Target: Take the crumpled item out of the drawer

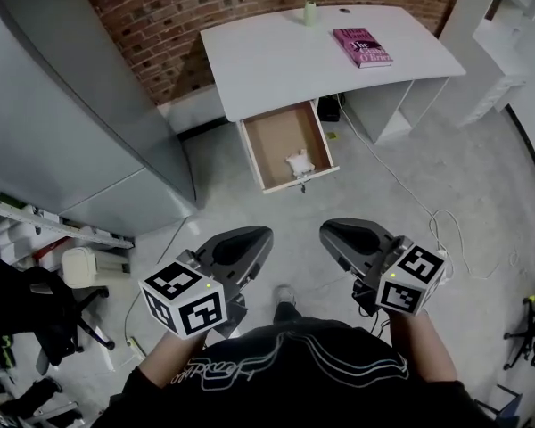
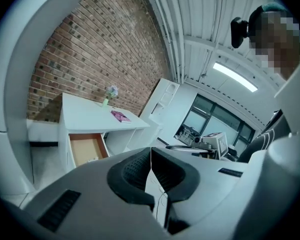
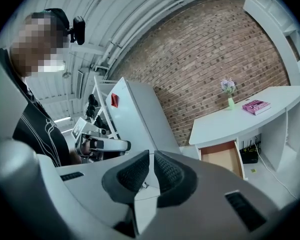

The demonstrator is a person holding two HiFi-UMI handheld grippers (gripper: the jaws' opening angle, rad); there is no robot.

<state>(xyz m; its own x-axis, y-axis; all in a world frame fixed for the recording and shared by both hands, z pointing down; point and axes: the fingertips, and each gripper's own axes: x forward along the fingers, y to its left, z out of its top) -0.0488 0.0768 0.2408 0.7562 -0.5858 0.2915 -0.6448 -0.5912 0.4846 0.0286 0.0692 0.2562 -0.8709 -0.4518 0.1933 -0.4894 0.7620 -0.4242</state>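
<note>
The white desk stands against the brick wall with its drawer pulled open. A crumpled white item lies at the drawer's front right corner. My left gripper and right gripper hover side by side over the floor, well short of the drawer. Both are shut with nothing between the pads. The left gripper view shows shut jaws and the open drawer far off at the left. In the right gripper view the jaws are shut, with the drawer at the right.
A pink book and a small vase of flowers sit on the desk. A tall grey cabinet stands at the left. White cables trail over the floor at the right. Clutter and a black chair fill the lower left.
</note>
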